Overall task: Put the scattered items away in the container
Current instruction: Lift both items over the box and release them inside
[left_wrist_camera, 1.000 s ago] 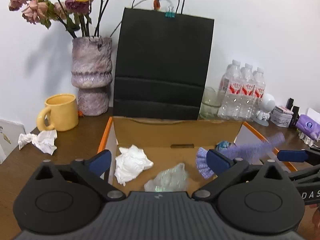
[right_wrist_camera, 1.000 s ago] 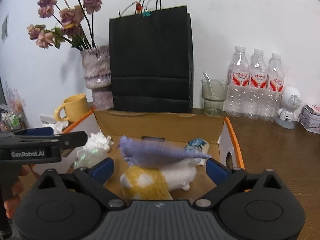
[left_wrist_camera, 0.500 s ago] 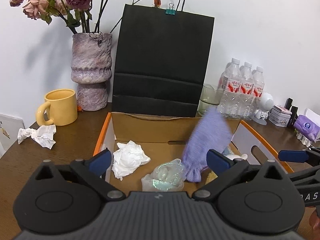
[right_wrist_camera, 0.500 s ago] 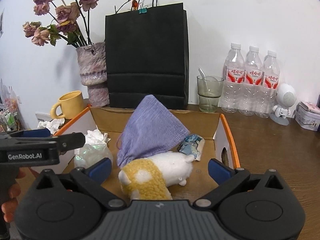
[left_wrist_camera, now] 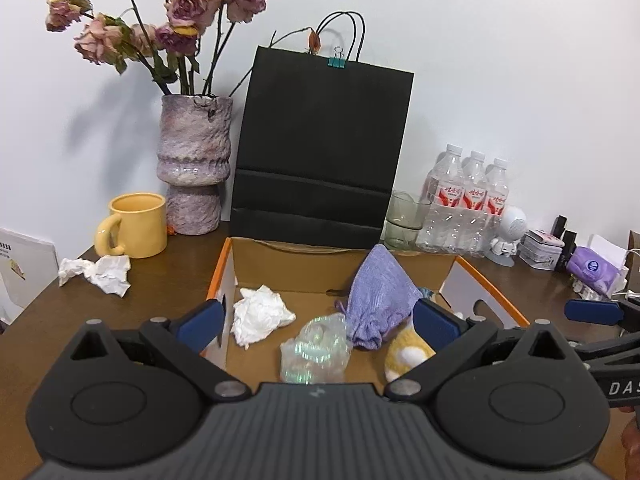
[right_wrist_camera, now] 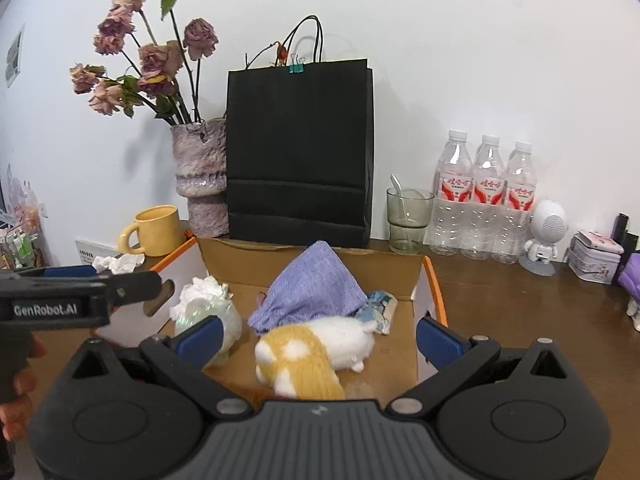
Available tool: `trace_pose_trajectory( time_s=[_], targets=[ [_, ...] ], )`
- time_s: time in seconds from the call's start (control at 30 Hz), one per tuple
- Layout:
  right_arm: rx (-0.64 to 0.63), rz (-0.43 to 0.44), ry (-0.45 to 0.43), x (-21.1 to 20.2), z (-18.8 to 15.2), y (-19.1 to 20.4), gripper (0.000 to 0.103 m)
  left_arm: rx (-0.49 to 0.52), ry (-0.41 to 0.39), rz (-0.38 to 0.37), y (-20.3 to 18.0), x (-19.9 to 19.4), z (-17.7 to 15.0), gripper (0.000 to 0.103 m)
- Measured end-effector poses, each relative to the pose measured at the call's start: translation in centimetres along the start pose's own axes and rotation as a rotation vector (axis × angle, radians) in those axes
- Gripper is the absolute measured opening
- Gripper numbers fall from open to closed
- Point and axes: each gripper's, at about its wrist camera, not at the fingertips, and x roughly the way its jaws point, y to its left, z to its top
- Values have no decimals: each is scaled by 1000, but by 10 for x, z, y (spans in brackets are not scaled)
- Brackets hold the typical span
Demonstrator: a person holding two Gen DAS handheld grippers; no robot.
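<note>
- My left gripper (left_wrist_camera: 316, 314) hung above the near edge of the cardboard box (left_wrist_camera: 280, 258), its jaws spread wide with nothing between them.
- My right gripper (right_wrist_camera: 318, 330) sat likewise over the box's near side, jaws wide apart and empty; from the left wrist view one of its blue fingertips (left_wrist_camera: 592, 312) showed off to the right.
- Inside the box, the purple knitted pouch (right_wrist_camera: 310, 290) lay slumped near the back wall, draped partly over the yellow-and-white plush toy (right_wrist_camera: 312, 350).
- A small blue-and-white packet (right_wrist_camera: 380, 308) lay just beside the pouch, toward the box's right wall.
- A crumpled white tissue (left_wrist_camera: 260, 314) lay in the left part of the box, with a wad of iridescent clear plastic (left_wrist_camera: 316, 354) next to it.
- One more crumpled tissue (left_wrist_camera: 100, 274) was outside the box on the brown worktop (left_wrist_camera: 168, 276), near the yellow mug (left_wrist_camera: 136, 226).
- Behind the box stood a black paper bag (left_wrist_camera: 320, 152), a mottled vase (left_wrist_camera: 194, 164) of dried roses, a glass (right_wrist_camera: 408, 216) with a spoon in it and three water bottles (right_wrist_camera: 486, 200).
</note>
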Motion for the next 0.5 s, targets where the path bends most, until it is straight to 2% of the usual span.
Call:
trace_pose_trajectory(
  time_s=[0.2, 0.5],
  targets=[
    [12, -13, 21, -33, -31, -4, 103, 27, 20, 8, 4, -29, -16, 103],
    [37, -43, 106, -60, -84, -10, 103, 63, 108, 28, 14, -60, -54, 103]
  ],
)
